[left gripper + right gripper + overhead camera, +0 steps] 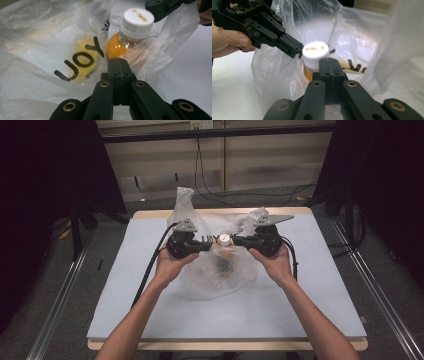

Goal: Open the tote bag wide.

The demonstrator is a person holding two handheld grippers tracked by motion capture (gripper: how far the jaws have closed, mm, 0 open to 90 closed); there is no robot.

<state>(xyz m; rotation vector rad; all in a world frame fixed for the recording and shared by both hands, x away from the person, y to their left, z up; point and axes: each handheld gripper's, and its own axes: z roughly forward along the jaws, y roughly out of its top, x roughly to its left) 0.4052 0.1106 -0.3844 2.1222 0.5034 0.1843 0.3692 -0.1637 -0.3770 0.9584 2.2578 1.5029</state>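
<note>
high view: a clear plastic bag (220, 270) with black lettering lies mid-table on the pale grey table (125, 290), toward the far side. a bottle (224, 251) of orange liquid with a white cap (225, 239) stands inside it, cap showing at the bag mouth. left gripper (209, 246) comes in from the left, right gripper (237, 241) from the right, both at the bag's top edge beside the cap. left gripper view: jaws closed together, tips against bag film in front of the bottle (117, 46). right gripper view: jaws closed together just near of the cap (315, 53); cannot tell whether either pinches film.
</note>
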